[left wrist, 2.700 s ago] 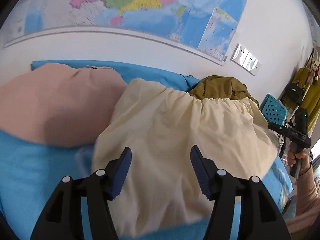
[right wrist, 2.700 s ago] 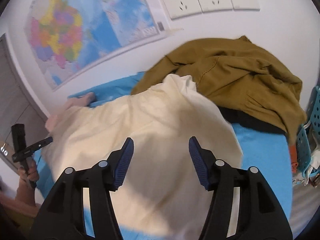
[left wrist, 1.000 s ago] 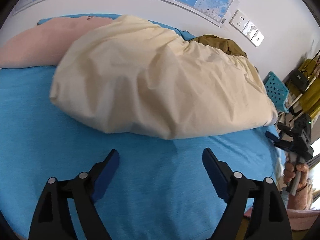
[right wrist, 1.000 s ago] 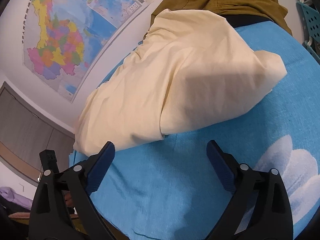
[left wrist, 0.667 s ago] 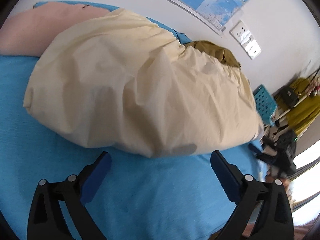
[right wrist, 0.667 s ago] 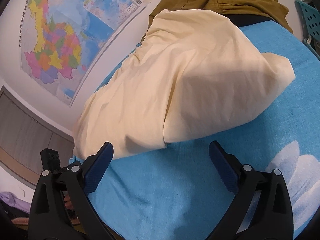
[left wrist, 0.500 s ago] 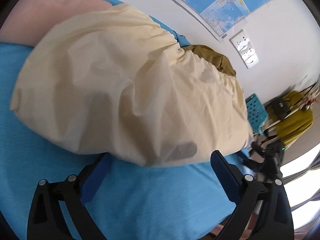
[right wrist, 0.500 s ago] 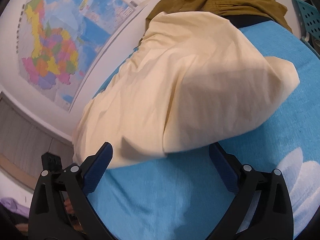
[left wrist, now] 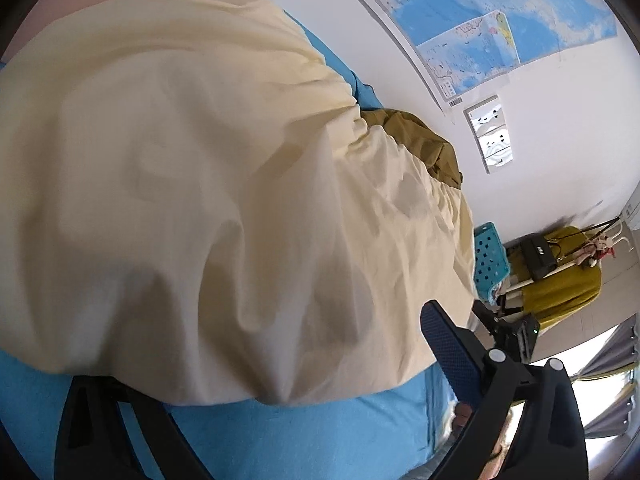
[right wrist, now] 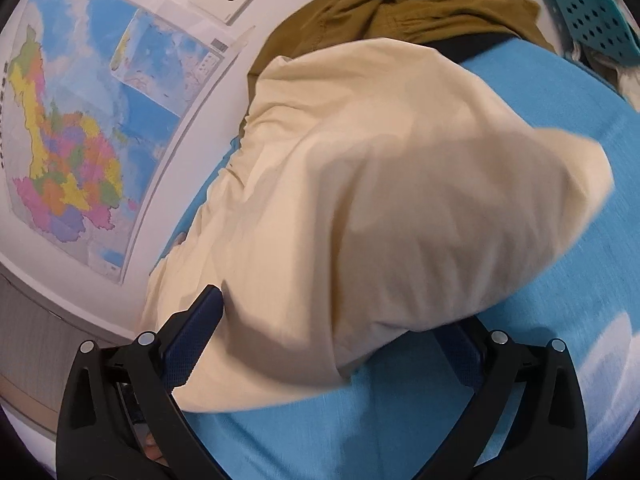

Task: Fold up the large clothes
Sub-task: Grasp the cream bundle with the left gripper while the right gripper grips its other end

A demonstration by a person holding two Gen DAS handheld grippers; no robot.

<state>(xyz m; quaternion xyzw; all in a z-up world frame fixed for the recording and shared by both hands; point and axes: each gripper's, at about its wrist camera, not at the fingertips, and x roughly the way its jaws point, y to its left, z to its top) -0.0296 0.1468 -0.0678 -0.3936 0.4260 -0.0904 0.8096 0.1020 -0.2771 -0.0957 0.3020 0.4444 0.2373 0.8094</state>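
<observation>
Cream garment (left wrist: 224, 184) filled frame centre on the blue bedsheet (left wrist: 328, 432). Left gripper (left wrist: 288, 372) and right gripper (right wrist: 332, 344) both stood wide open, jaws straddling its near edge, nothing clamped.

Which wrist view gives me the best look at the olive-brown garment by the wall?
The right wrist view: the olive-brown garment lies bunched across the top, behind the cream garment. In the left wrist view only a small part of it shows past the cream cloth.
</observation>
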